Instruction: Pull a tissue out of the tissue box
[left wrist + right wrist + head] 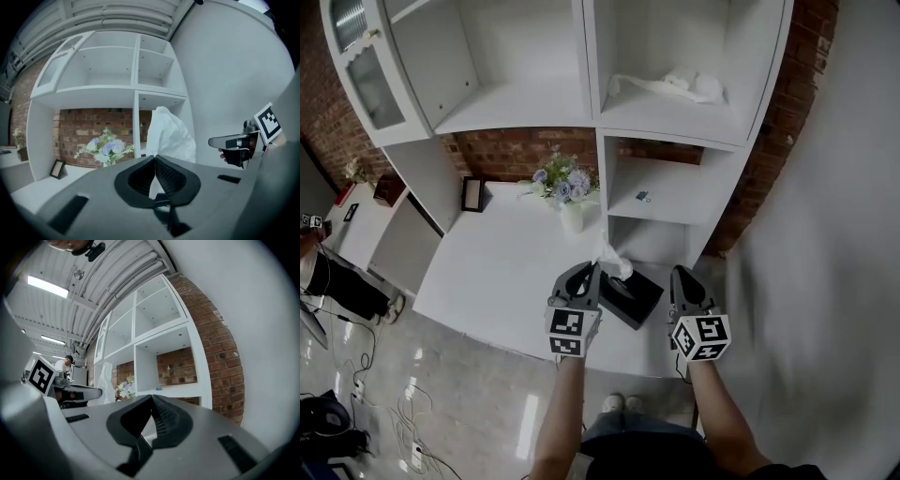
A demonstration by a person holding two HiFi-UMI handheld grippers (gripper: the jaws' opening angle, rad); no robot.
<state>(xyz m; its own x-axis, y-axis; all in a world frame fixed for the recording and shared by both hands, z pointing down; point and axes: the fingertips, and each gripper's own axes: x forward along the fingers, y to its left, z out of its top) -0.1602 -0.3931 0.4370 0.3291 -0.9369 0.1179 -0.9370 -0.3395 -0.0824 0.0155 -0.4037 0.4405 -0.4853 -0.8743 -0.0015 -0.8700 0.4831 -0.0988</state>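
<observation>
The black tissue box [628, 296] lies on the white table [497, 267], between my two grippers. My left gripper [596, 269] is shut on a white tissue [613, 260], which stands up crumpled above the box's left end. In the left gripper view the tissue [169, 137] rises right behind the closed jaws of the left gripper [154, 160], and a strip of it shows between the pads. Whether its lower end still touches the box I cannot tell. My right gripper [680, 276] hangs by the box's right end; its tips [151, 398] meet with nothing held.
A vase of pale flowers [565, 190] and a small picture frame [472, 194] stand at the back of the table. White shelving [661, 192] rises behind and to the right, with a white cloth [675, 86] on an upper shelf. A person [333, 281] stands at the far left.
</observation>
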